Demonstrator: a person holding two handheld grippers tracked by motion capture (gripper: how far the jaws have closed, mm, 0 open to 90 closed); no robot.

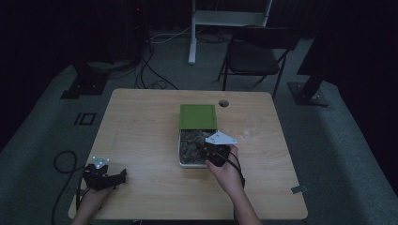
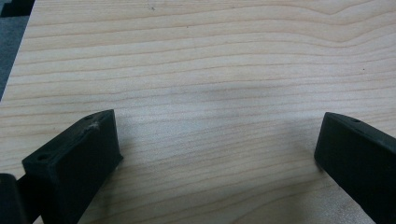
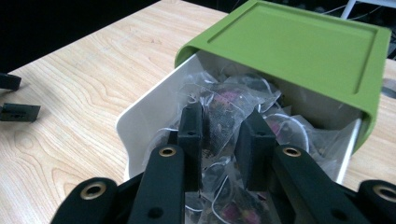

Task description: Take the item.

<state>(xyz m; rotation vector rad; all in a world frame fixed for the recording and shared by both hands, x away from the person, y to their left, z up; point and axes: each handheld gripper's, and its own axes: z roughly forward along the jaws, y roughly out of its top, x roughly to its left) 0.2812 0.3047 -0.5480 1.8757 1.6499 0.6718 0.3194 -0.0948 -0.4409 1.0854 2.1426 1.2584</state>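
A green box lies mid-table, its white drawer pulled out toward me and full of several clear tea bags. In the right gripper view the green lid overhangs the drawer wall. My right gripper reaches into the drawer, its jaws shut on a tea bag of dark leaves. From above, the right gripper sits over the drawer's near end. My left gripper rests near the front left corner. Its jaws stand wide open over bare wood.
The wooden table has a cable hole behind the box. A dark folding chair and a white stand leg are beyond the far edge. A cable loop lies on the floor at left.
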